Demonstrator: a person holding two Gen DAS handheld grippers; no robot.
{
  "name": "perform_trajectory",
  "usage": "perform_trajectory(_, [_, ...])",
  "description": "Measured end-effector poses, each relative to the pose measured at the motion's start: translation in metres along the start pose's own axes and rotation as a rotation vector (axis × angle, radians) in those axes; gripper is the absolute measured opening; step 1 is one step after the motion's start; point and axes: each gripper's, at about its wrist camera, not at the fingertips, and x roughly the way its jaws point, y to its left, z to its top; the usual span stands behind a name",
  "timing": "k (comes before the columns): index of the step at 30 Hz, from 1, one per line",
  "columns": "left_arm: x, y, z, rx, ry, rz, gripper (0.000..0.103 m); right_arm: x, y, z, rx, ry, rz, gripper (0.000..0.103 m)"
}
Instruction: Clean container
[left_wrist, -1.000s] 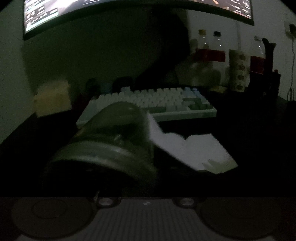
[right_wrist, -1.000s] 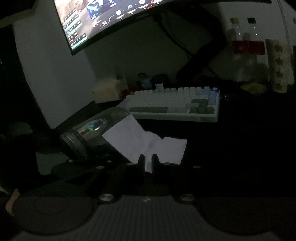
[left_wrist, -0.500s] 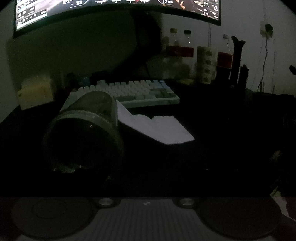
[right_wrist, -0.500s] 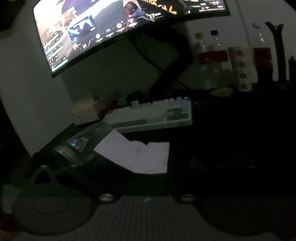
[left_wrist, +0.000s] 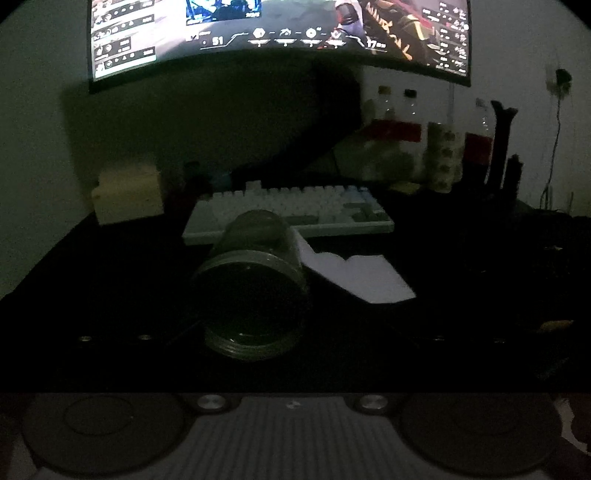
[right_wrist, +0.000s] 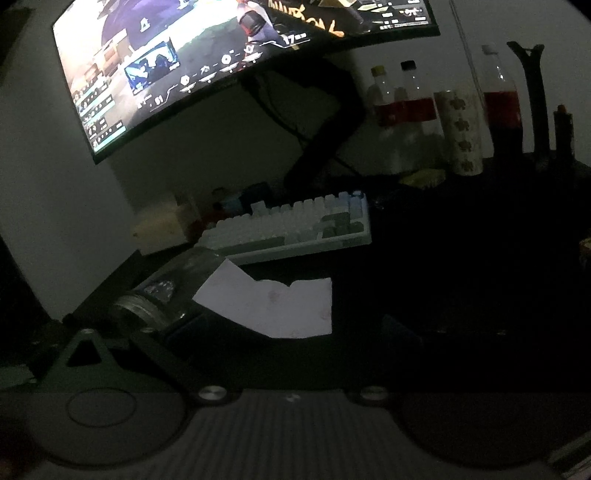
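**Both tongs spread and empty; jar and wipe lie loose on the dark table**

The left tongs (left_wrist: 291, 343) are opening to full spread with nothing between them, and the right tongs (right_wrist: 291, 343) stand wide and empty too, so this looks like a release between wiping passes. The clear round glass jar (left_wrist: 255, 280) lies on its side at twelve o'clock of the left tongs, threaded mouth toward the camera. The white torn paper wipe (right_wrist: 273, 306) leans on its wall at two o'clock. The next move probably calls for re-pinching the wipe and steadying the jar, which could roll. The black table (left_wrist: 461, 295) offers free room at three o'clock. The white keyboard (left_wrist: 295, 210) hems in twelve o'clock just behind the jar, and the red-labelled plastic bottles (right_wrist: 406, 107) stand well apart.
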Motion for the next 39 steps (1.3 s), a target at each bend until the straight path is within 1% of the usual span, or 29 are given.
perform_trajectory(3, [0.0048,-0.0008,0.0008,-0.005,0.017,0.018,0.103,-0.0015,0.0037,0.0000,-0.018,0.003,-0.012,0.103])
perform_trajectory(9, [0.0045,-0.0046,0.0023,0.004,0.009,0.009,0.103,0.0014,0.0056,-0.0017,-0.025,0.028,-0.027,0.103])
perform_trajectory(23, [0.0051,-0.0071,-0.0001,0.009,0.021,0.004,0.103,0.0027,0.0060,-0.0036,-0.031,0.028,-0.007,0.103])
perform_trajectory(31, [0.0069,-0.0046,0.0006,0.001,0.025,0.027,0.103,0.0030,0.0048,-0.0026,-0.028,0.034,-0.011,0.103])
perform_trajectory(39, [0.0098,-0.0039,-0.0001,0.006,0.038,0.035,0.103,0.0061,0.0048,-0.0013,-0.036,0.057,-0.035,0.103])
